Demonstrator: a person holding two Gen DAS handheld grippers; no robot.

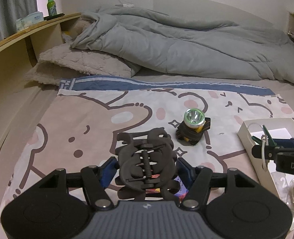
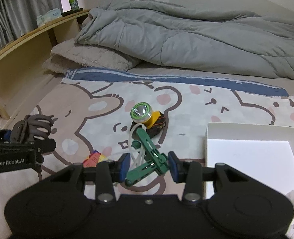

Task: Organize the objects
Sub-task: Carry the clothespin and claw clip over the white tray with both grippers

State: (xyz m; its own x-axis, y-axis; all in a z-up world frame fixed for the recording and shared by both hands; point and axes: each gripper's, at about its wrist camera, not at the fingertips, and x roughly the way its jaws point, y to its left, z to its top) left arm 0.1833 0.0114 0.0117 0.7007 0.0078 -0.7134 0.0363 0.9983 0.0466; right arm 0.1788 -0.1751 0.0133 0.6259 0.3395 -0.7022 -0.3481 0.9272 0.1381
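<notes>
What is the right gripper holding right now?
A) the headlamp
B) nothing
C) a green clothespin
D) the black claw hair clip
C: in the right wrist view the green clothespin sits clamped between the right gripper pads, while the headlamp lies on the sheet and the black claw hair clip is in the left gripper.

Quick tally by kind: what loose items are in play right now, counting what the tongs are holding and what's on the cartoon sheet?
Black hair claw, held in left tongs: 1
Green clip, held in right tongs: 1
Headlamp on the sheet: 1
Colourful card on the sheet: 1
White box: 1
Total: 5
</notes>
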